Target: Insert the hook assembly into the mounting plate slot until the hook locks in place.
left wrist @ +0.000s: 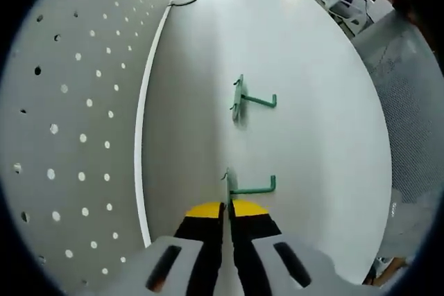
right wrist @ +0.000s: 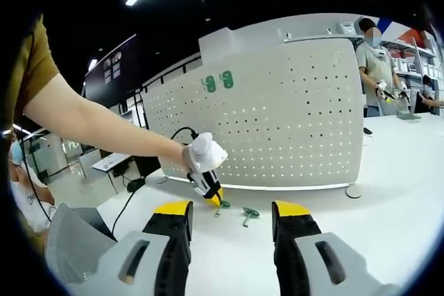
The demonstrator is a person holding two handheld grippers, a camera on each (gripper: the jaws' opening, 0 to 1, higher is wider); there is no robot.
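Left gripper view looked down its own left gripper (left wrist: 227,207), whose yellow-tipped jaws stood pressed together on the flat back plate of a green hook (left wrist: 251,187). The grip sat at the plate end, probably so that the hook's arm stayed free and the mounting end could be steered toward a hole. That hook rested low over the white table (left wrist: 312,102), its thin arm running out sideways and ending in a short upturned tip. A second green hook (left wrist: 253,100) lay farther along the table, well apart from the held one and of the same shape: small flat plate, slim bar, bent end. Beside both ran the white pegboard panel (left wrist: 76,123), the mounting plate, dotted with rows of round holes; neither of these hooks had reached it.

In the right gripper view, the right gripper (right wrist: 232,220) hung with its jaws spread wide and nothing between them, seemingly held back to keep the workspace in sight. Beyond it the person's hand worked the other gripper at the table, near the two small green hooks, with the pegboard standing upright behind and two green hooks (right wrist: 218,82) already hung near its top.
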